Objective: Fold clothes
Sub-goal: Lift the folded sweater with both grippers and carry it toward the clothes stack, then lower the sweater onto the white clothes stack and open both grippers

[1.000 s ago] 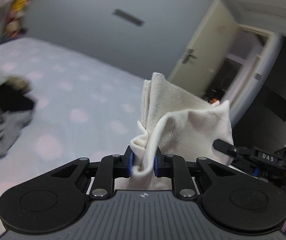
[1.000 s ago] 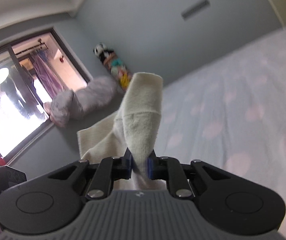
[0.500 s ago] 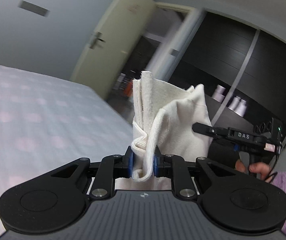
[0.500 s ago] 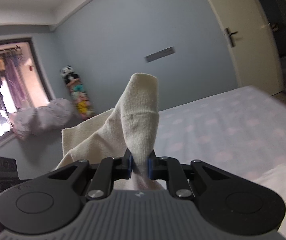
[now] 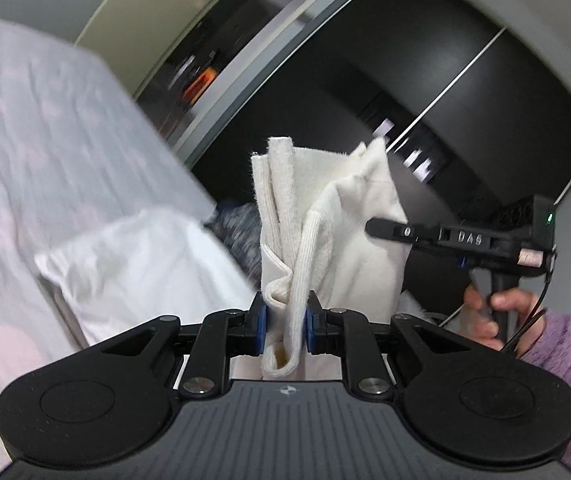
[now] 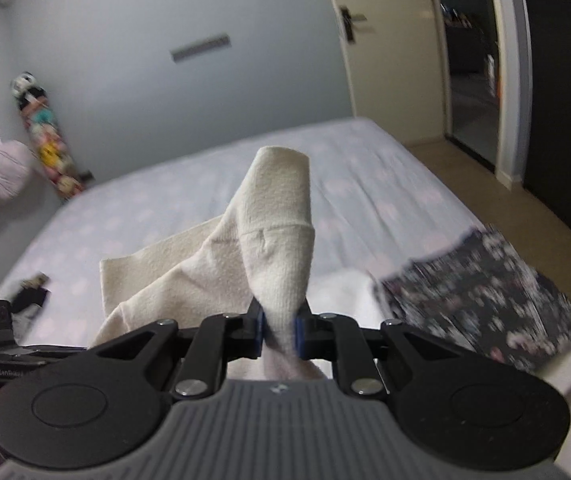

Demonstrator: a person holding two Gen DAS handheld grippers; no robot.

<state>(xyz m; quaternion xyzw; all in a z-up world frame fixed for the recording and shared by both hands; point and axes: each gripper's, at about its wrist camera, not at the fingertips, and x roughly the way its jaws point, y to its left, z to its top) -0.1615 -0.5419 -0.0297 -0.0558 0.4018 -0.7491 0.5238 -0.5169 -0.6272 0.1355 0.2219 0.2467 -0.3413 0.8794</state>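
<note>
Left wrist view: left gripper (image 5: 285, 330) clenched on ribbed hem of cream garment (image 5: 349, 240), bundle standing up and ahead from jaws; white folded pile (image 5: 145, 264) lower left on bed (image 5: 45, 120).

Right wrist view: right gripper (image 6: 279, 330) clamps same garment's folded corner; patterned folded cloth (image 6: 477, 300) just right, likely drop spot.

Cream garment (image 5: 349, 240), ribbed cuff (image 6: 281, 216) same cream. Pale lilac bedsheet (image 6: 189, 200) with faint pink dots. White folded cloth (image 5: 145, 264). Dark folded cloth (image 6: 481, 292) with small white flecks. Black grippers, blue pads (image 5: 260, 322). Purple fuzzy sleeve (image 5: 561, 360). Grey-blue wall (image 6: 165, 92).
</note>
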